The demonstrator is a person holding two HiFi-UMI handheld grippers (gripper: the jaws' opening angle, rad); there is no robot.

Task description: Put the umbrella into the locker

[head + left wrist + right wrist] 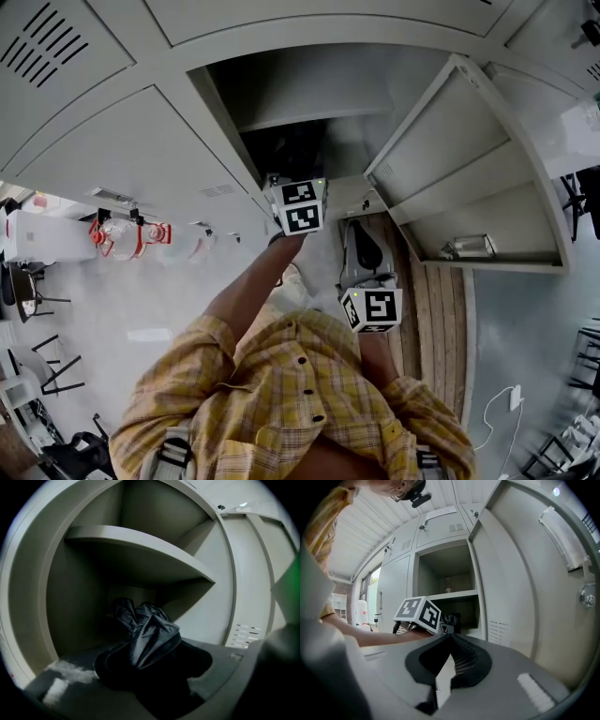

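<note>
The left gripper [152,660] is clamping the folded black umbrella [147,632], whose end is lying inside the locker [309,84], below its shelf [140,550]. Judging by this, only setting down and releasing are remaining. The right gripper [450,639], jaws together on nothing, is hanging outside the locker. Only the left gripper view is showing the grip. Only the head view is showing the door [469,178] swung wide.

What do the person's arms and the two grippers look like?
The left gripper and the right gripper have grey bodies with black jaw pads; each carries a white cube with black square markers. The person wears a yellow checked shirt, sleeves ending near the elbows.
</note>
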